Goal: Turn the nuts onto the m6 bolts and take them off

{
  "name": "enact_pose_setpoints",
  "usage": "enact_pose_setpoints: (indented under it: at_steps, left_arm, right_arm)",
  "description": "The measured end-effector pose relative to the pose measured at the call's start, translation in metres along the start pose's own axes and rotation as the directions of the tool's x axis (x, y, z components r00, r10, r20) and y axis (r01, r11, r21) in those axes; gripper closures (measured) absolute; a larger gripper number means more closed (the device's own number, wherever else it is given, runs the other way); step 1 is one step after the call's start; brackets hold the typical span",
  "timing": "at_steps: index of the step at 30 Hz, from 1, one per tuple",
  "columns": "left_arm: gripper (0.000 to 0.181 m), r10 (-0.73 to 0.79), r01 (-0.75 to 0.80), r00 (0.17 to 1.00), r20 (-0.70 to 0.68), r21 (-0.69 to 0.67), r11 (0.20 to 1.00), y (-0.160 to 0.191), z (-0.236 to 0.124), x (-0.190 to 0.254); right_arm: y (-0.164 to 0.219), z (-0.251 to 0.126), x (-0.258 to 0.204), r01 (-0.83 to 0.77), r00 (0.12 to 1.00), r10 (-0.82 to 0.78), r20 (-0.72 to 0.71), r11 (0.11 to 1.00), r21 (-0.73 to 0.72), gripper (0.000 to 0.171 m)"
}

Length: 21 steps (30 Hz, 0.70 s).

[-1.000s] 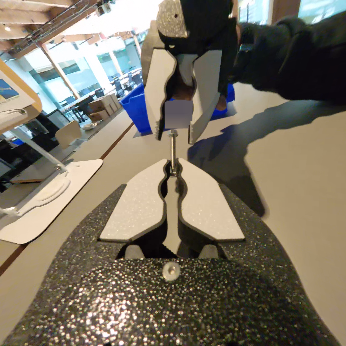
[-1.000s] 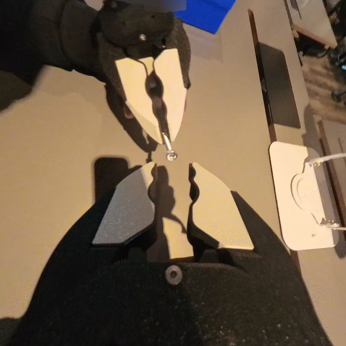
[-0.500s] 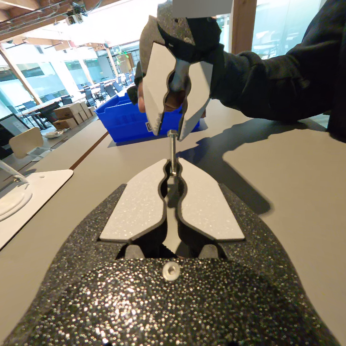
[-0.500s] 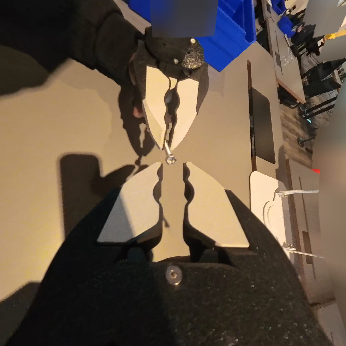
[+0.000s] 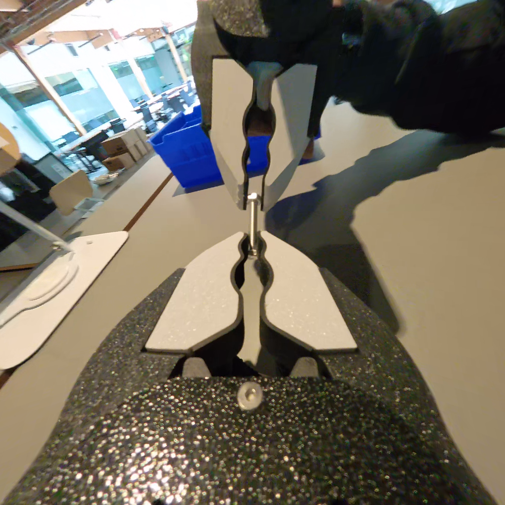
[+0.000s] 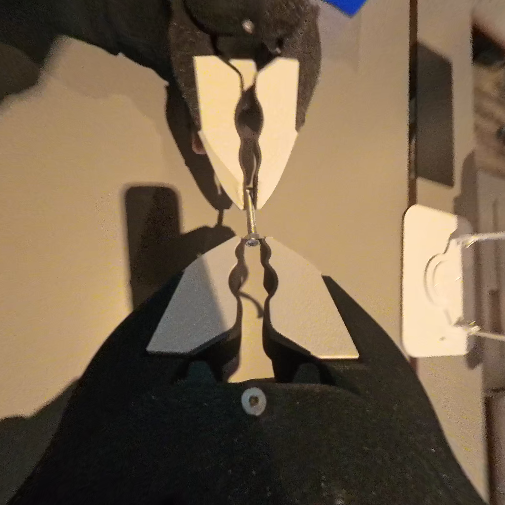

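Left gripper (image 5: pixel 252 246) has its jaws clamped on the lower end of the bolt (image 5: pixel 253 222), which stands upright above the counter (image 5: pixel 410 273); the right gripper (image 6: pixel 252 240) comes down over the bolt's top, jaws pinched on its head (image 6: pixel 252 242). Risk: only the tips grip at either end, so a twist off the bolt's axis could cock it or let it slip out and drop. No nut can be made out on the thread, and the end inside the left jaws is hidden; blue bins (image 5: pixel 188 153) sit far behind
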<state>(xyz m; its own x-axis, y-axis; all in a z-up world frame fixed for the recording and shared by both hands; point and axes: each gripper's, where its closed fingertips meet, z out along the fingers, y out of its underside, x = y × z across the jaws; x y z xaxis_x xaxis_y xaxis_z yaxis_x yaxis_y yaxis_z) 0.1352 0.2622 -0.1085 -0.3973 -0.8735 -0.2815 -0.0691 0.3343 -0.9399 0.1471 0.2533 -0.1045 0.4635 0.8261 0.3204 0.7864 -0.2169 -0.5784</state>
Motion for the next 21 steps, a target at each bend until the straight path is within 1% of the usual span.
enact_pose_setpoints:
  at_steps: [2,5,6,8,9,11,13,15,18,21]
  left_arm:
    - [0.176,0.077,-0.075,0.995,0.061,-0.047,0.996,0.004,0.002,-0.005]
    - [0.176,0.232,-0.213,0.961,0.148,-0.136,0.968,0.009,0.003,-0.012]
    - [0.176,0.263,-0.239,0.951,0.162,-0.152,0.959,0.009,0.003,-0.014]
    - [0.176,0.263,-0.238,0.950,0.170,-0.151,0.959,0.009,0.003,-0.015]
    - [0.176,0.241,-0.219,0.956,0.166,-0.140,0.966,0.009,0.003,-0.015]
    - [0.176,0.195,-0.178,0.968,0.160,-0.117,0.977,0.009,0.002,-0.016]
    - [0.176,0.132,-0.122,0.981,0.140,-0.074,0.990,0.006,0.000,-0.016]
    - [0.176,0.062,-0.058,0.993,0.098,-0.041,0.997,0.005,-0.001,-0.014]
    - [0.176,0.013,-0.012,0.999,0.036,-0.029,1.000,0.006,0.000,-0.008]
    - [0.176,-0.020,0.020,1.000,0.002,0.000,1.000,0.001,-0.001,-0.004]
  right_arm:
    - [0.005,0.004,0.003,-0.171,0.984,0.172,0.036,0.985,-0.030,0.160]
    - [0.005,0.008,0.009,-0.427,0.899,0.426,0.102,0.904,-0.017,0.160]
    - [0.005,0.008,0.010,-0.481,0.869,0.477,0.129,0.877,-0.005,0.159]
    - [0.005,0.008,0.010,-0.519,0.845,0.511,0.160,0.855,0.007,0.159]
    - [0.004,0.008,0.010,-0.512,0.848,0.503,0.165,0.859,0.013,0.157]
    - [0.006,0.005,0.013,-0.461,0.880,0.454,0.139,0.887,0.018,0.145]
    - [0.009,0.000,0.015,-0.345,0.936,0.341,0.087,0.938,0.024,0.137]
    - [0.010,-0.003,0.016,-0.183,0.983,0.183,0.010,0.983,0.023,0.132]
    - [0.006,-0.005,0.016,0.018,0.997,-0.017,-0.072,1.000,0.013,0.134]
    - [0.000,-0.004,0.008,0.112,0.992,-0.109,-0.070,0.993,0.043,0.142]
